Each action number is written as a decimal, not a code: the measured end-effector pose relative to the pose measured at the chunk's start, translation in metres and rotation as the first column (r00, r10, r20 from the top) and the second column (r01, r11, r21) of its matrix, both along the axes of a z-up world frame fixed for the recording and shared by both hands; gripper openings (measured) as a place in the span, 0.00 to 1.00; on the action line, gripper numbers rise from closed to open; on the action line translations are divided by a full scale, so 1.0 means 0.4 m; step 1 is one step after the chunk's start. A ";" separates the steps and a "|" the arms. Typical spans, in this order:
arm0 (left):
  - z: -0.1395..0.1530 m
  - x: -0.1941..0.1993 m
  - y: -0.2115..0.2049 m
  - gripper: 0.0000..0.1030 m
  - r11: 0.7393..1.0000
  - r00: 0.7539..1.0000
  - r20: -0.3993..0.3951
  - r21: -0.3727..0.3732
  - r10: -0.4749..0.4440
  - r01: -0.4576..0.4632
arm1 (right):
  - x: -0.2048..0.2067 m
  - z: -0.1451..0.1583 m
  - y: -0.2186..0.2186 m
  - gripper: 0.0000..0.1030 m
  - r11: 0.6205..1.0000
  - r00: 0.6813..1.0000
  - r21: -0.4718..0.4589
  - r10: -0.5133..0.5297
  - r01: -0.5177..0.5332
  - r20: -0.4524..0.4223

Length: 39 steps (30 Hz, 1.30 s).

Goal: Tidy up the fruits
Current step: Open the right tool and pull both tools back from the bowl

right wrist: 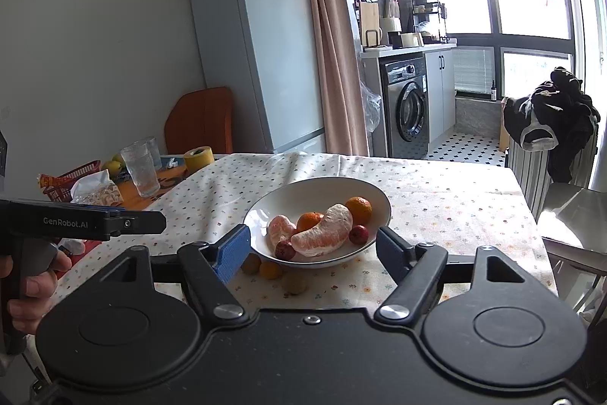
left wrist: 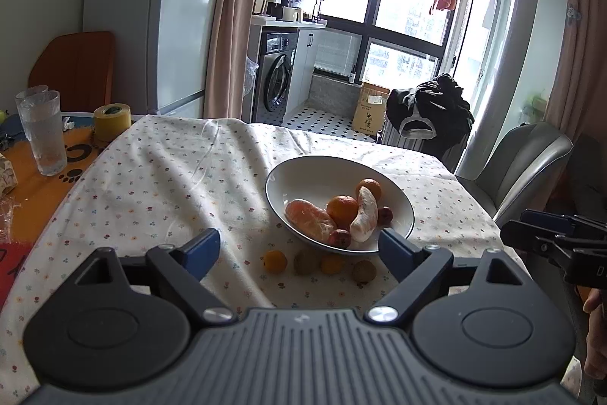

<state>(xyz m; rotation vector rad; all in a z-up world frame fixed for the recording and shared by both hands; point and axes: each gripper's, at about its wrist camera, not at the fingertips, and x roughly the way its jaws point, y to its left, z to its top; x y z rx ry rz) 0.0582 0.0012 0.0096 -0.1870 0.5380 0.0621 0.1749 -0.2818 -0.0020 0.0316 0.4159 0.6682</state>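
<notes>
A white bowl [left wrist: 288,169] sits on the flowered tablecloth. It holds two peeled citrus segments [left wrist: 365,215], two oranges [left wrist: 341,209] and small red fruits [left wrist: 339,238]. On the cloth in front of the bowl lie two small oranges [left wrist: 275,260] and two brown kiwis [left wrist: 363,271]. My left gripper [left wrist: 299,249] hangs open above this loose fruit, with nothing between its fingers. In the right wrist view the bowl [right wrist: 303,185] is straight ahead, and a kiwi [right wrist: 295,283] and a small orange [right wrist: 271,270] lie before it. My right gripper [right wrist: 313,249] is open and empty, level with the bowl's near rim.
Stacked glasses [left wrist: 41,131] and a roll of yellow tape [left wrist: 112,122] stand at the table's left, beyond the cloth. A red basket [right wrist: 72,177] with clutter sits further left. A grey chair [left wrist: 523,162] stands at the right edge. A hand [right wrist: 34,287] holds the left gripper's handle.
</notes>
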 end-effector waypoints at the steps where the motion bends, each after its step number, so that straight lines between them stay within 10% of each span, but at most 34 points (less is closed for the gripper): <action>1: 0.001 -0.008 -0.002 0.87 1.000 1.000 0.001 0.000 -0.004 0.004 | -0.005 0.000 0.005 0.78 1.000 1.000 -0.003 0.004 -0.004 0.000; 8: -0.009 -0.045 0.002 0.93 1.000 1.000 0.006 0.006 0.003 -0.003 | -0.013 -0.002 0.017 1.00 0.999 1.000 0.025 0.024 -0.024 -0.010; 28: -0.063 -0.036 0.059 0.93 0.997 0.998 0.007 -0.048 0.069 -0.068 | 0.002 -0.072 0.044 1.00 0.999 0.999 0.011 0.032 -0.031 -0.044; 39: -0.117 -0.005 0.067 0.86 0.995 0.996 -0.004 -0.038 0.093 -0.093 | 0.057 -0.132 0.074 0.75 0.999 0.996 -0.008 0.035 -0.036 -0.081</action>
